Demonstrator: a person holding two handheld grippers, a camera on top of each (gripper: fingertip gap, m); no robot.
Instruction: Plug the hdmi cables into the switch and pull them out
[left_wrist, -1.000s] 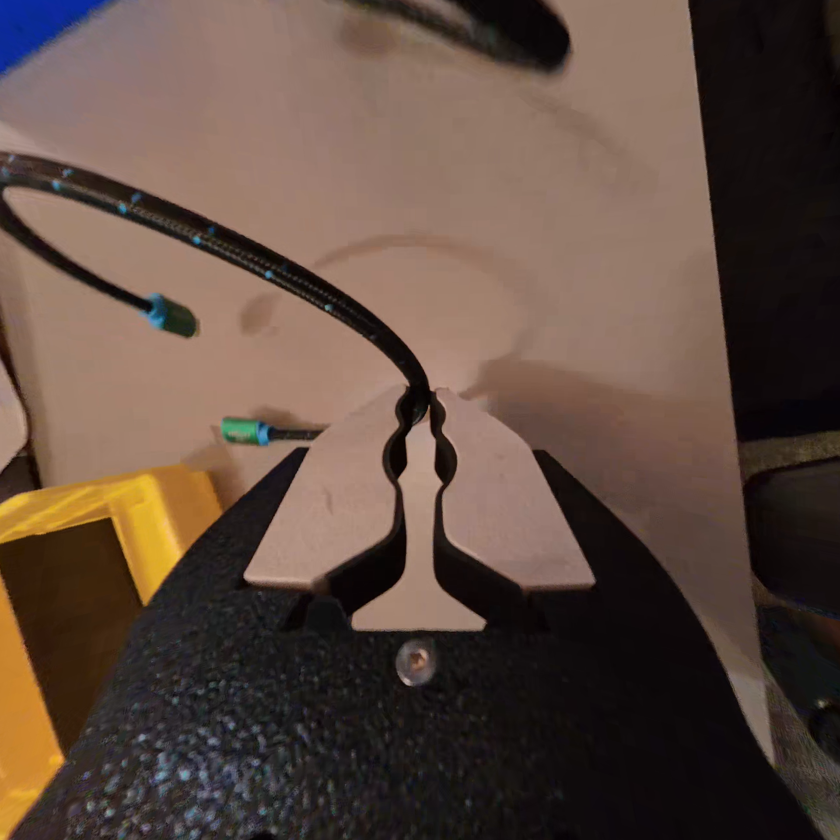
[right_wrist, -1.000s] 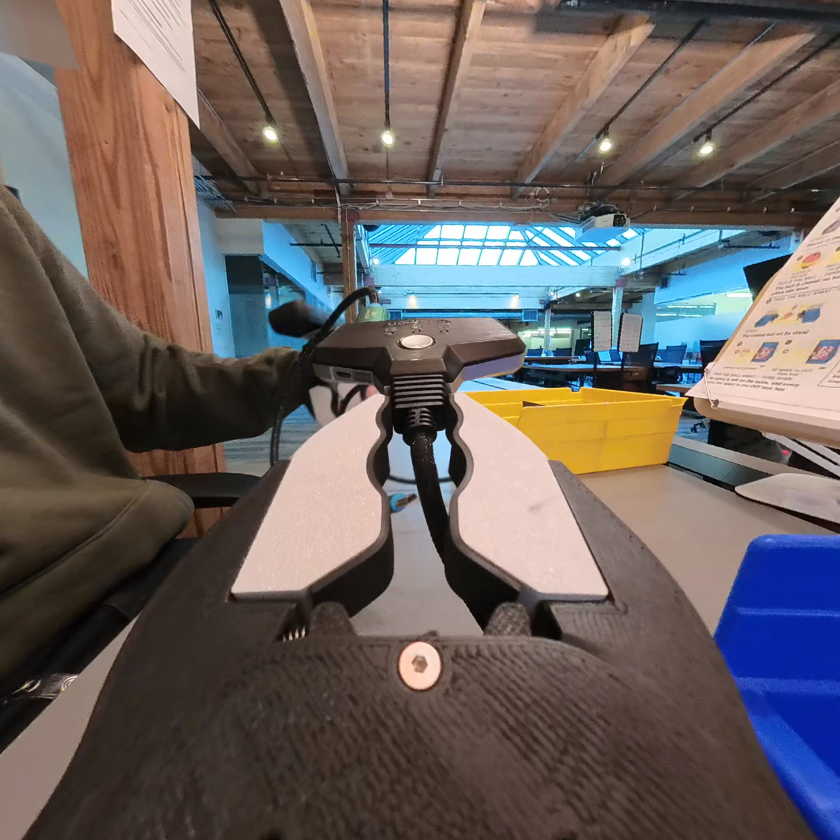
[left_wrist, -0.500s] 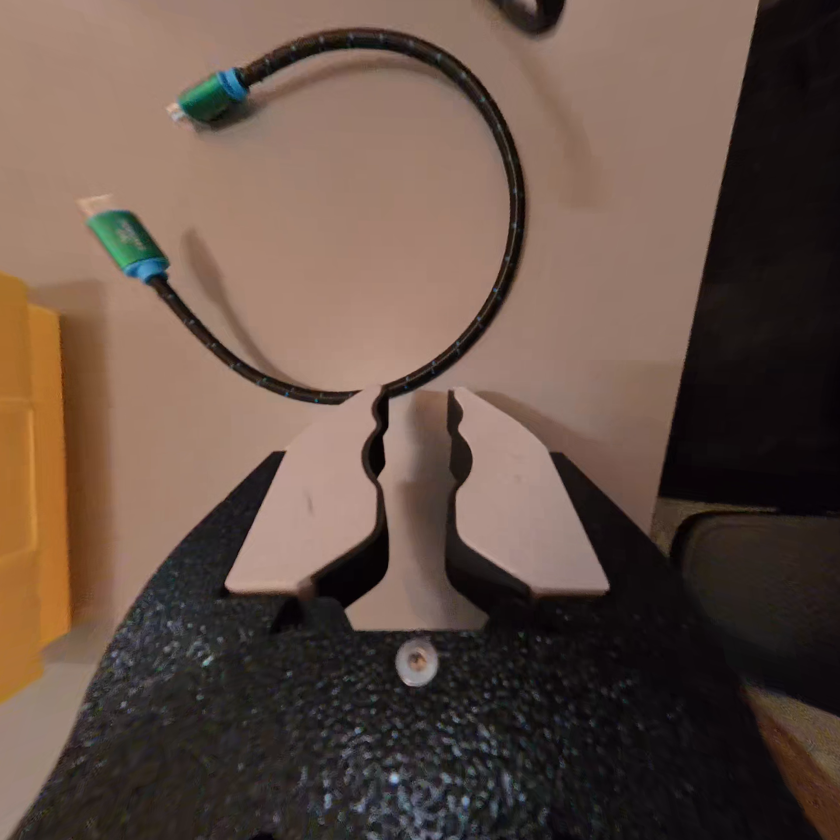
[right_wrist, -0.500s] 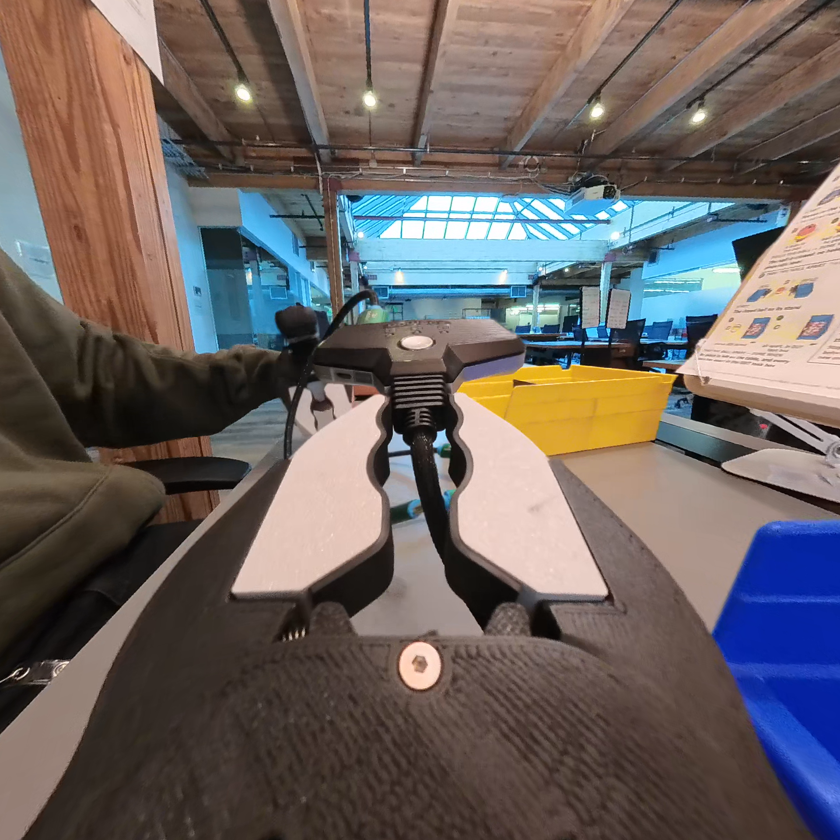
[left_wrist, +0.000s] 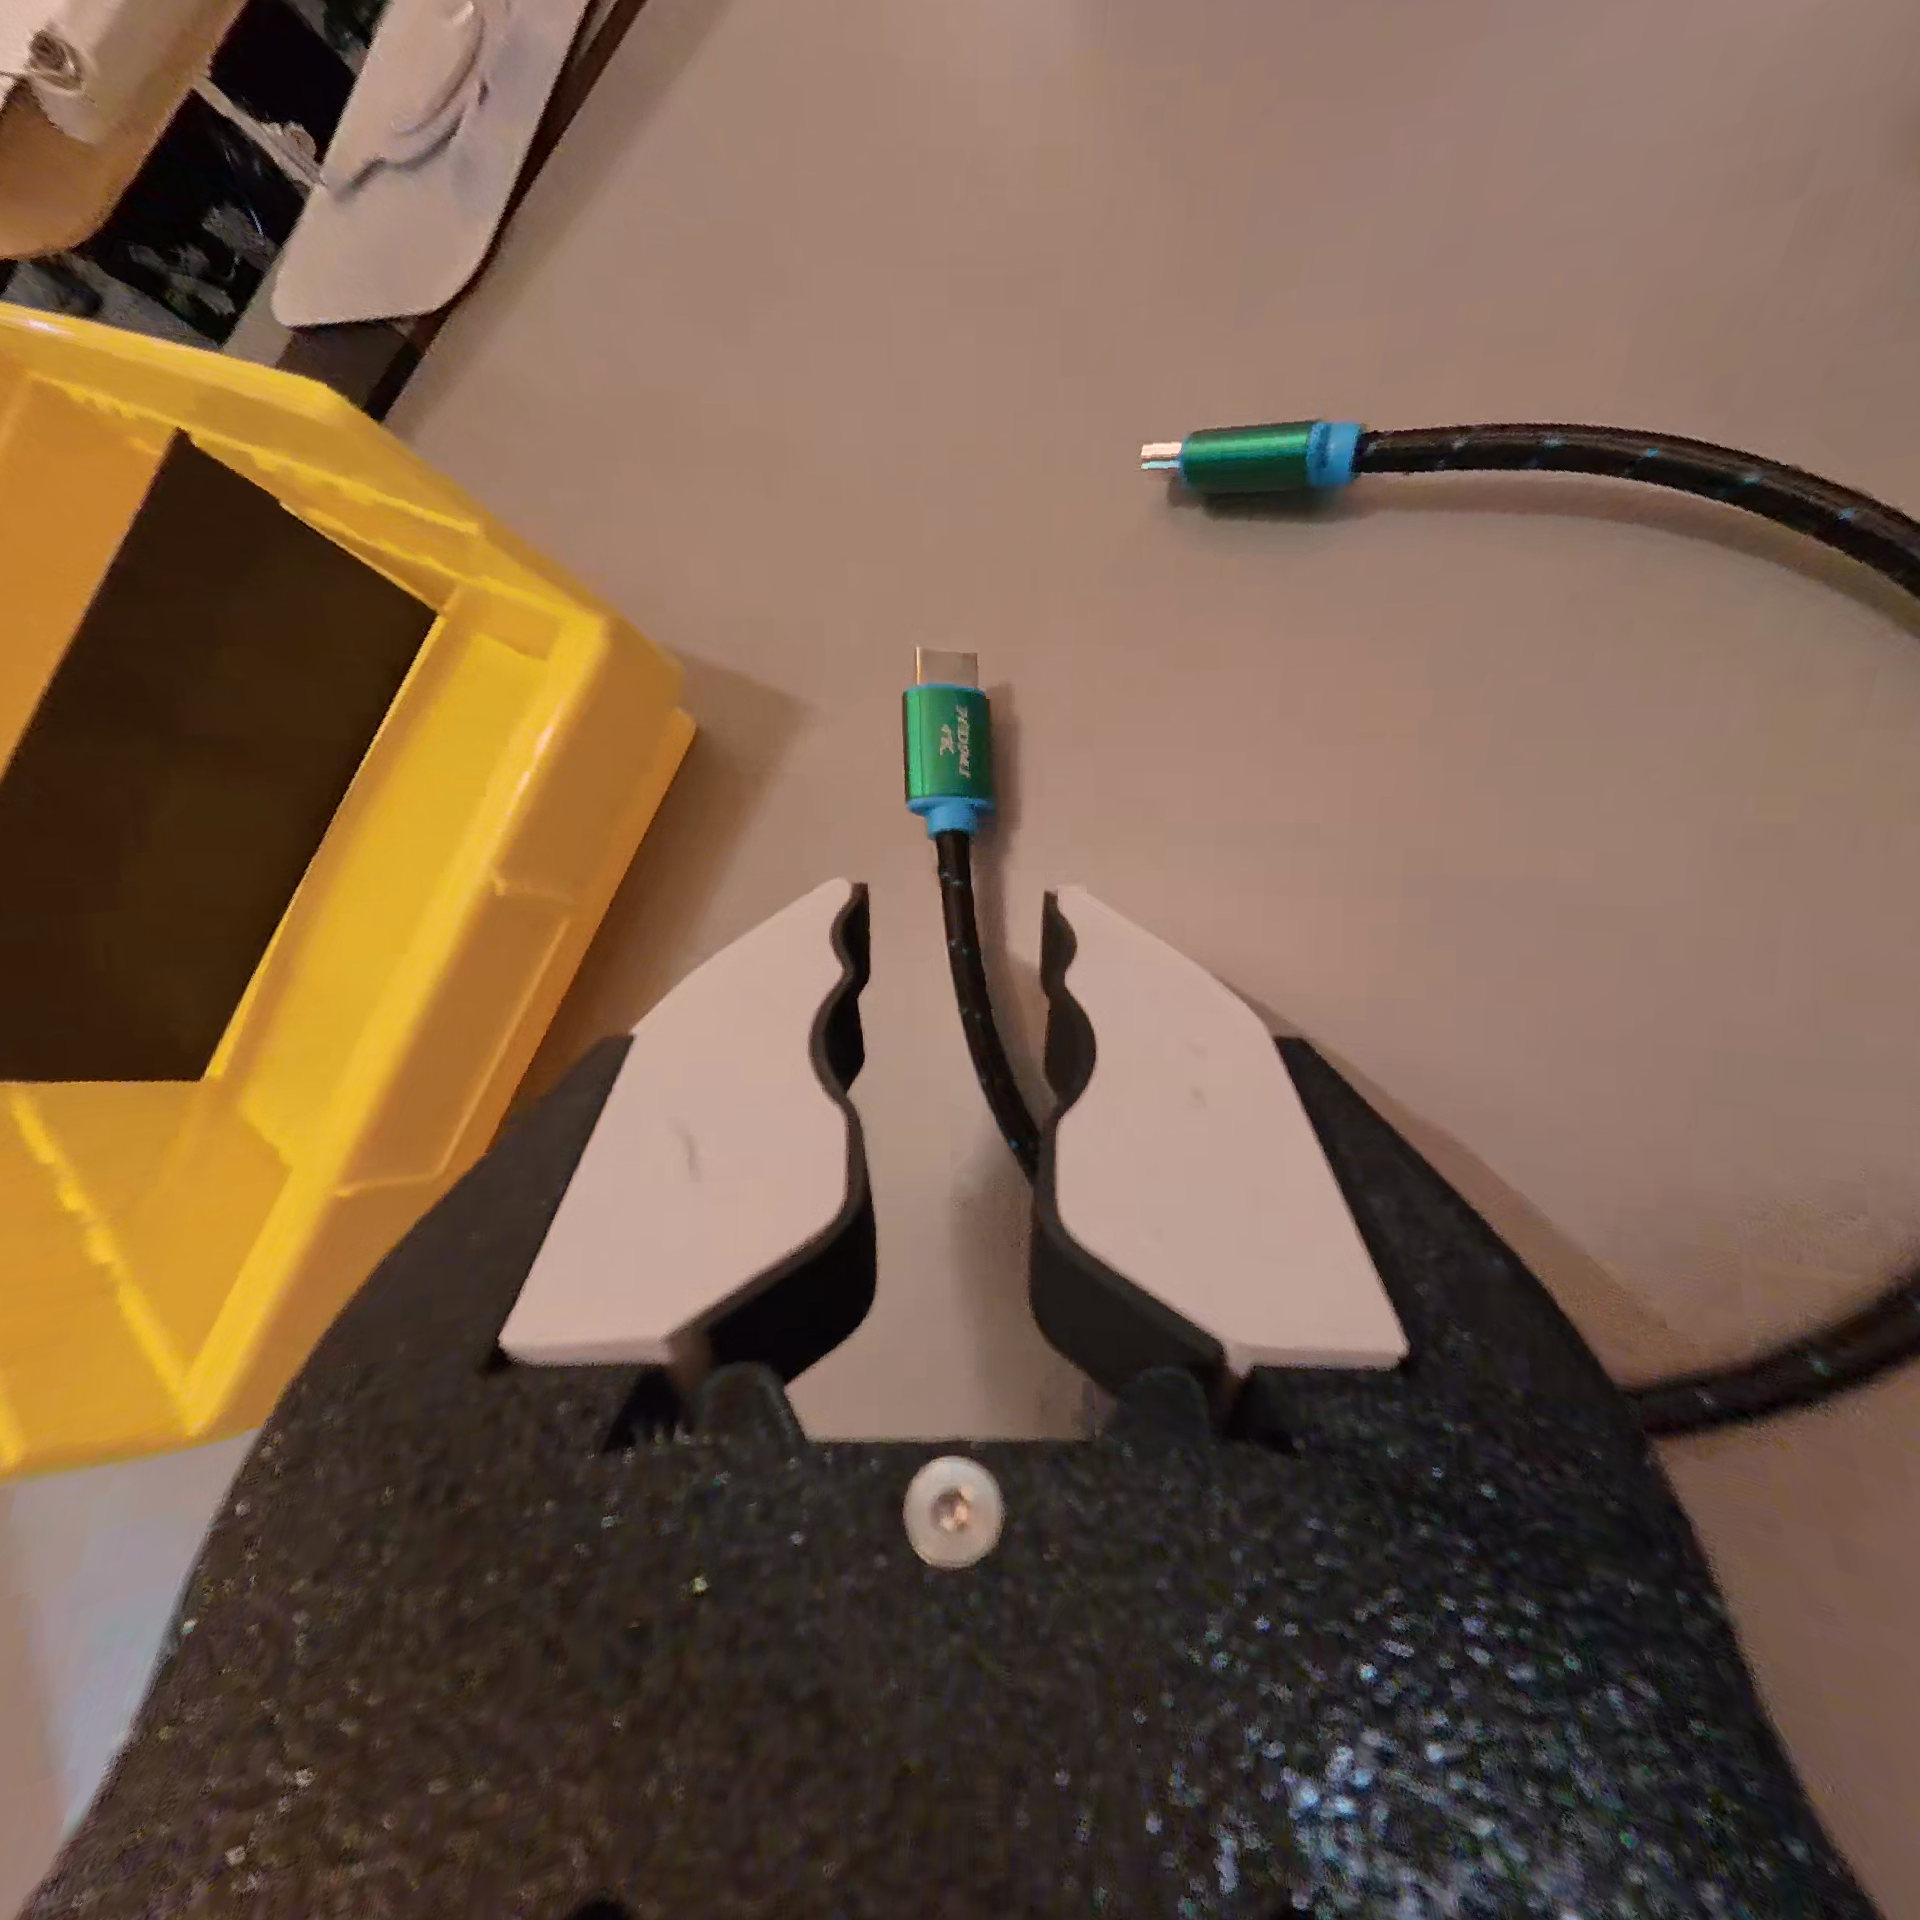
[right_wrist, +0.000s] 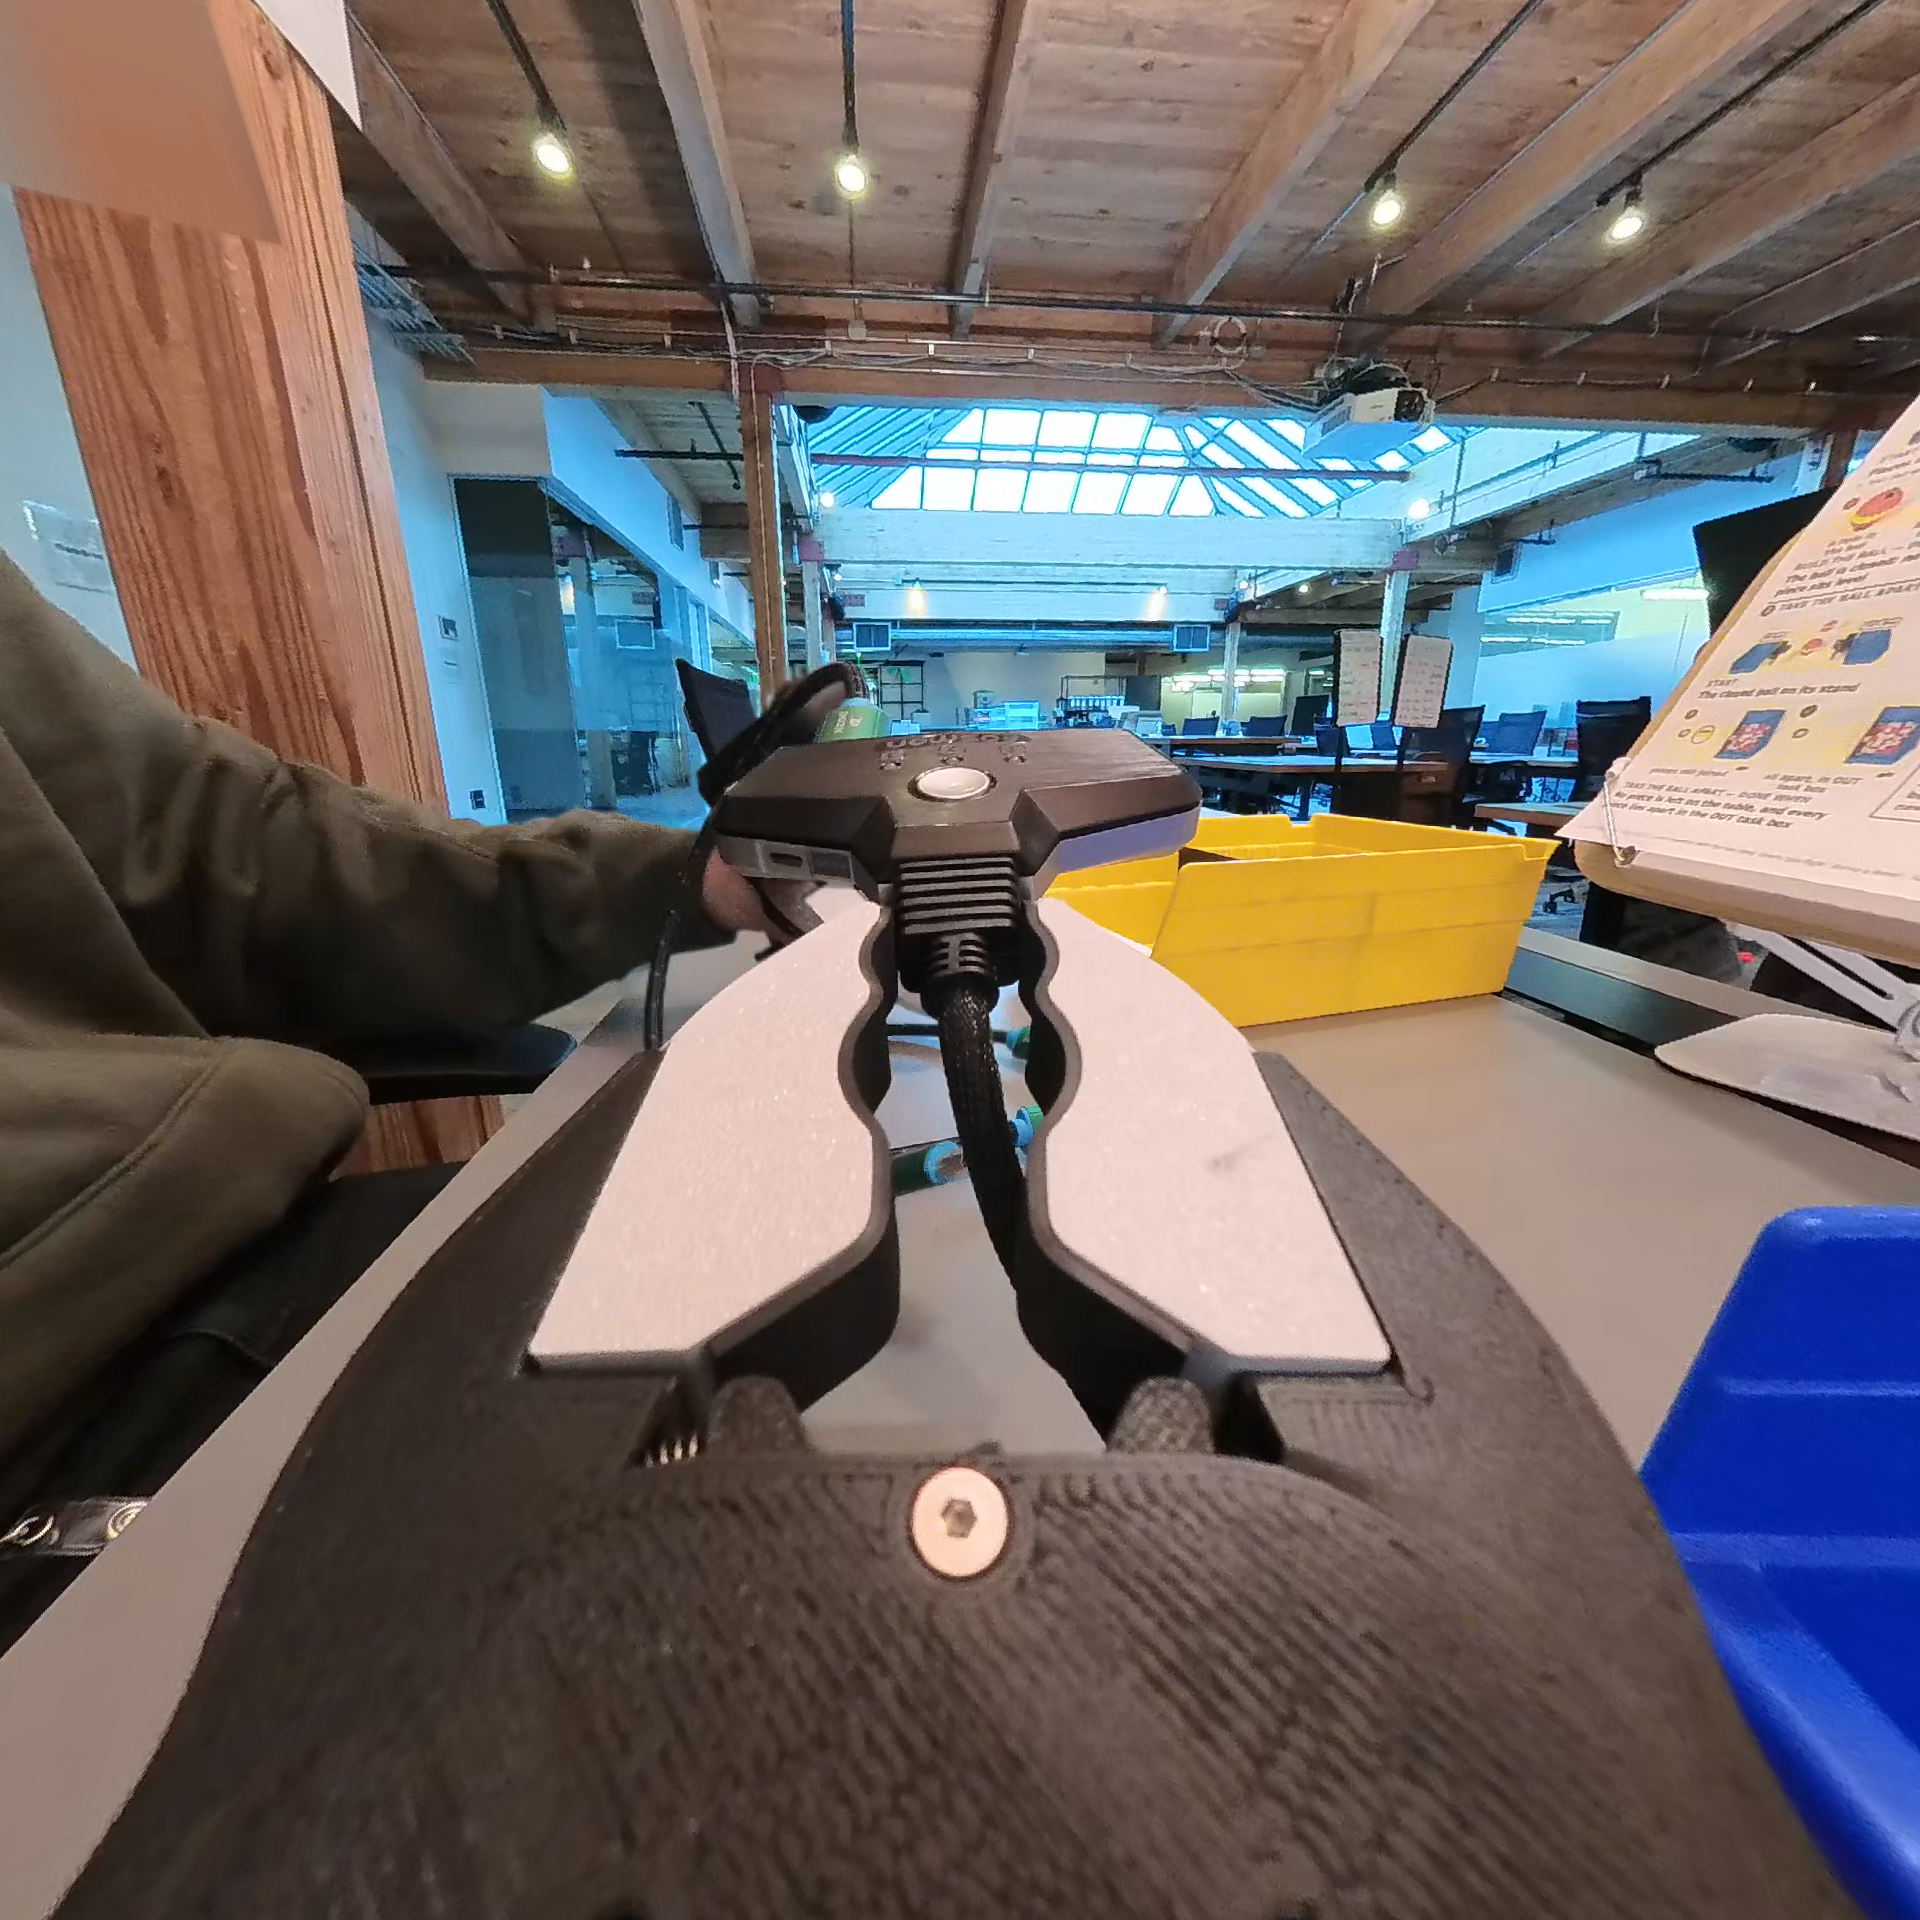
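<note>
Swung over the cable (left_wrist: 971, 997), left tool (left_wrist: 954, 914) gapes; right tool (right_wrist: 956, 925) clamps half-hidden switch (right_wrist: 956, 805)

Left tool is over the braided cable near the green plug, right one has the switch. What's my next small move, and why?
Probably ease the left tool forward and close on the green plug. Its jaws are open with the cable lying loose between them on the table, and the plug sits just past the tips. The right tool holds the switch by its ribbed neck.
</note>
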